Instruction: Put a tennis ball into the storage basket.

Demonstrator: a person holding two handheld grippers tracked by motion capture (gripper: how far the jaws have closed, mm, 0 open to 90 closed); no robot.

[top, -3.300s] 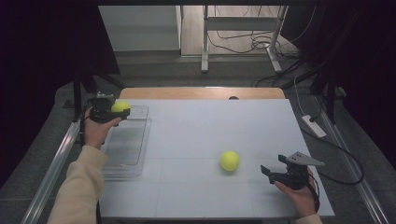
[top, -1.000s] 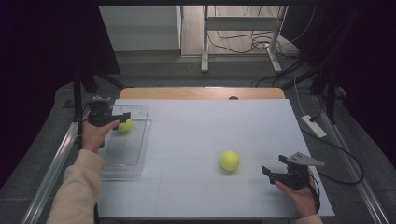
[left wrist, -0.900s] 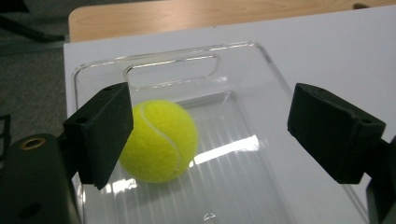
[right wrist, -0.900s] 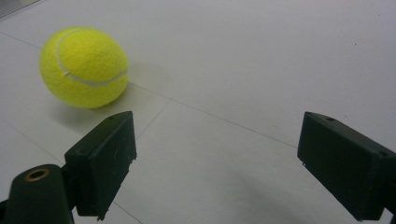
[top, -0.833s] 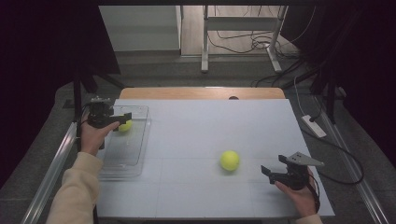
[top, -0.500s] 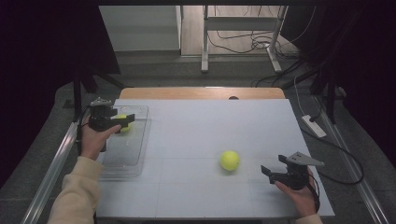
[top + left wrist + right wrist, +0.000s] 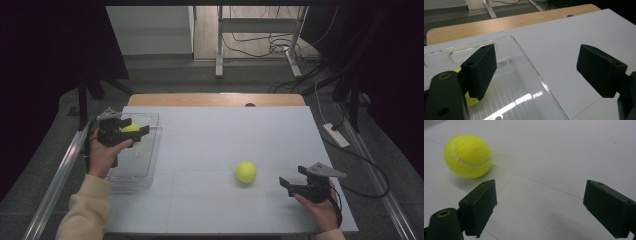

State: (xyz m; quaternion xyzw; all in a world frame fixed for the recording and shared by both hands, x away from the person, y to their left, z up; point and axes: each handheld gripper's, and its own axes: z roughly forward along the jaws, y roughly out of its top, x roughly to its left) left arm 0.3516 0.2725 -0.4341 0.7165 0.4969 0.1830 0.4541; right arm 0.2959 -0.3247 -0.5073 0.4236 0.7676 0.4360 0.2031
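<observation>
A yellow tennis ball [image 7: 131,128] lies in the far part of a clear plastic tray [image 7: 146,165] on the table's left side. My left gripper [image 7: 139,134] hovers open just over that ball, with nothing between its jaws. In the left gripper view [image 7: 536,72] the ball [image 7: 471,97] peeks out behind the left jaw, and the tray's rim [image 7: 524,53] runs below. A second tennis ball [image 7: 246,171] rests on the white table top. My right gripper [image 7: 286,184] stands open a short way right of it. The right gripper view [image 7: 541,207] has this ball [image 7: 468,155] ahead and to the left.
The white sheet [image 7: 225,135] covers most of the table, with a wooden strip [image 7: 215,99] at the far edge. A metal rail [image 7: 60,175] runs along the left side. A white power strip [image 7: 336,135] and cables lie off the right edge.
The left gripper held the ball over the tray, lowered it, opened and let it go into the tray. The right gripper and the second ball have stayed put.
</observation>
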